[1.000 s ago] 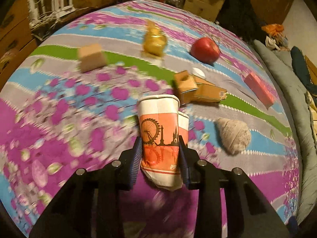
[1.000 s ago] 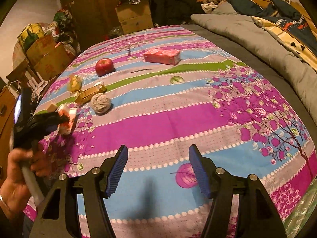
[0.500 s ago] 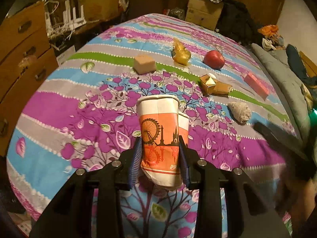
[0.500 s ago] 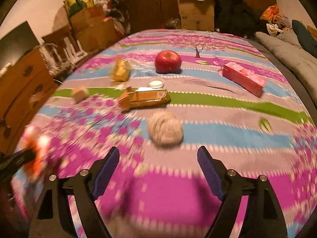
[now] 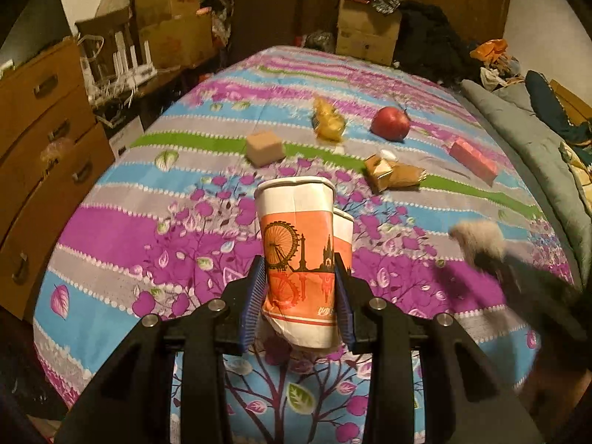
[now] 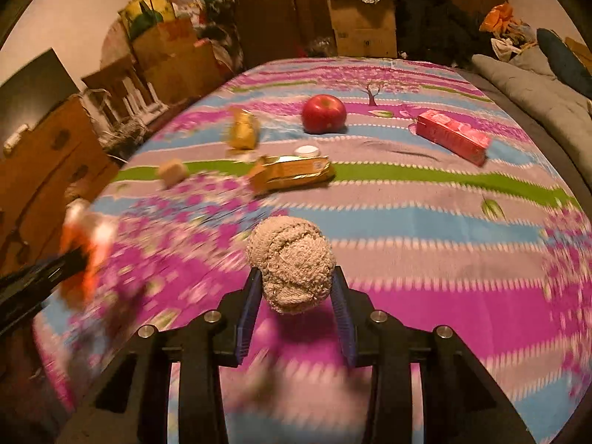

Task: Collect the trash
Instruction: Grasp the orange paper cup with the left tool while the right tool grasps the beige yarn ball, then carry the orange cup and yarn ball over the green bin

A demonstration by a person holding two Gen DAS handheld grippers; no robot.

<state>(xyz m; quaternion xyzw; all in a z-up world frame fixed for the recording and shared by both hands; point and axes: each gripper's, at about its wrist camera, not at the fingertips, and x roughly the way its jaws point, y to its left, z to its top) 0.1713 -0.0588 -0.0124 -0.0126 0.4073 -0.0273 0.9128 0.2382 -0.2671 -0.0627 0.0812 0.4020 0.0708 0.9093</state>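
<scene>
Left gripper [image 5: 299,292] grips paper cups [image 5: 296,244]. Right gripper [image 6: 294,296] closing on crumpled wad [image 6: 290,264], pads touching it. Next, I reckon: firm squeeze, lift w/o dropping.

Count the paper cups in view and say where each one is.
2. One orange-printed paper cup is pinched in the left gripper; a second cup sits right behind it, mostly hidden. More could be nested out of sight.

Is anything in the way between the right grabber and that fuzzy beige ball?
No, nothing visible is in the way. The beige ball already sits between the right gripper fingers, whose jaws are closing around it. The yellow carton and red apple lie farther back on the bedspread, well clear.
</scene>
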